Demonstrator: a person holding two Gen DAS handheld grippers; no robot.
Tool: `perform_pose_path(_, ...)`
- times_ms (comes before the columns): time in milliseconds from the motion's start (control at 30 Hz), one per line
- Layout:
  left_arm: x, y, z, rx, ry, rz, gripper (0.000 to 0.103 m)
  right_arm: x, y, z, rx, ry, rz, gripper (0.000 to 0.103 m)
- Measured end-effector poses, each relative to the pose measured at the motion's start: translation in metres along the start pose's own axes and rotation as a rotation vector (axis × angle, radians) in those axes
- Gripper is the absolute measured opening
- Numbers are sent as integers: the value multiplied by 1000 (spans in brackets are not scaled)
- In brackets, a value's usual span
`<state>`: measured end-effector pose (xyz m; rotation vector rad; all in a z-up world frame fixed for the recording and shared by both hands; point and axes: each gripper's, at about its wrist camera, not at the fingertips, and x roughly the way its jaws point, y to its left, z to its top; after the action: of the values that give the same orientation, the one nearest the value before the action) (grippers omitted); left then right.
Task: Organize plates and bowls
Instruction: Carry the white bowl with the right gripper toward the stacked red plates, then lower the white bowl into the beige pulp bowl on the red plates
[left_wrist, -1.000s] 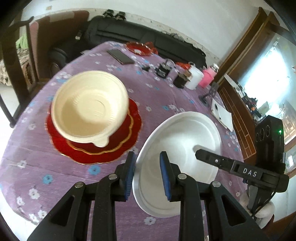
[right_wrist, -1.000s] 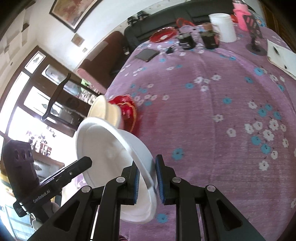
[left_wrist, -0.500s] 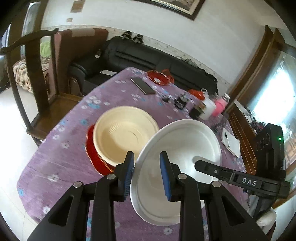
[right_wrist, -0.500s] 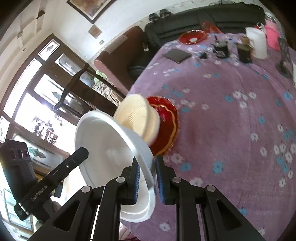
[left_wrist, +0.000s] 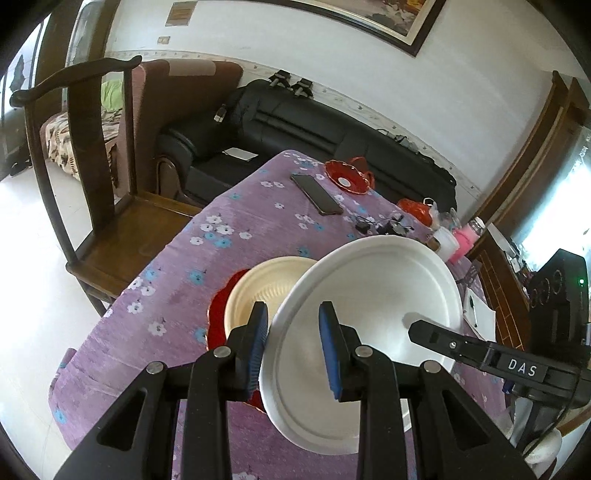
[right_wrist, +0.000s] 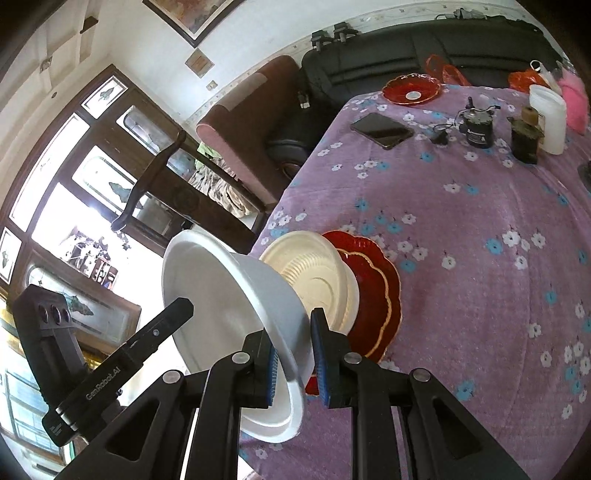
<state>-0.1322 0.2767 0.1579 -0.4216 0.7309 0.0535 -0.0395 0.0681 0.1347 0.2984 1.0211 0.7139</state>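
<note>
Both my tongs, left gripper (left_wrist: 291, 345) and right gripper (right_wrist: 295, 362), pinch the white bowl's (left_wrist: 373, 295) rim; it looks light, thin, kinda bendy.

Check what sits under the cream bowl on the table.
The cream bowl sits on a red scalloped plate with gold trim, on the purple cloth. The plate's centre is covered by the bowl, so it cannot be seen.
</note>
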Motion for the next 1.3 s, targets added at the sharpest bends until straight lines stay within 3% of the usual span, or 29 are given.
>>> perform_pose_path(467, 35, 8, 10, 22, -8, 117, 26, 42, -1, 21, 3, 41, -78, 19)
perform_pose_path(733, 59, 15, 15, 16, 20, 140, 26, 63, -1, 32, -10, 51, -135, 19)
perform_pose_path(1300, 78, 30, 15, -7, 69, 156, 26, 101, -5, 44, -18, 129, -167, 19)
